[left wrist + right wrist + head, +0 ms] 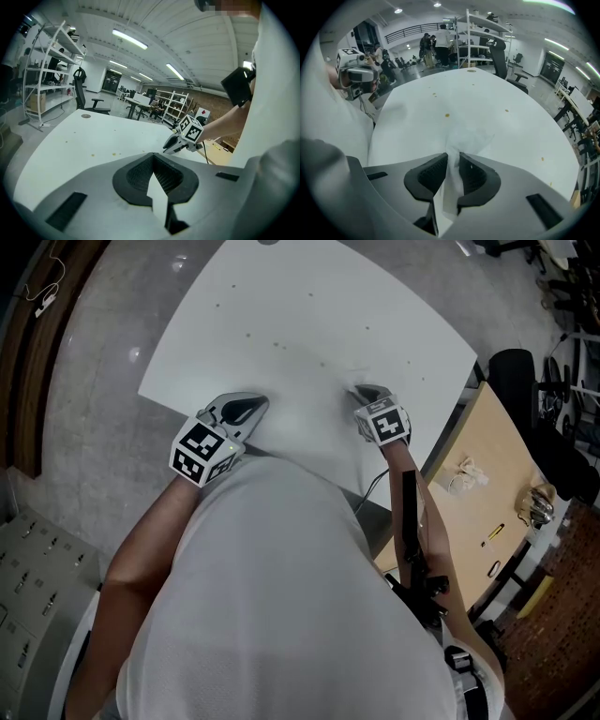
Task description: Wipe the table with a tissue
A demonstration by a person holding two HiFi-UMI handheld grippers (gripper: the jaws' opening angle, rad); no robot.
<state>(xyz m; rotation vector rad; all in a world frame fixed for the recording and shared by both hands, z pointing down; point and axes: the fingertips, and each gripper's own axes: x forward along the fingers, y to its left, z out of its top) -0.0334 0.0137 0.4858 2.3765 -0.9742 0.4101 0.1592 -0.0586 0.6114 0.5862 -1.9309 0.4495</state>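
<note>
Left gripper fingers together, right gripper fingers pinched (on a tissue), both angled down.

— What's the table like?
— White, dotted with small yellowish specks.
— Anything else on it?
— A tissue, spread near the front edge.
— Beside it?
— A wooden bench carrying crumpled paper.

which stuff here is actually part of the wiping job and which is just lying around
Job:
- tissue, pinched in the right gripper
- white table
- yellowish spots on it

Lying about:
- crumpled paper on the wooden bench
- black office chair
- shelving rack
</note>
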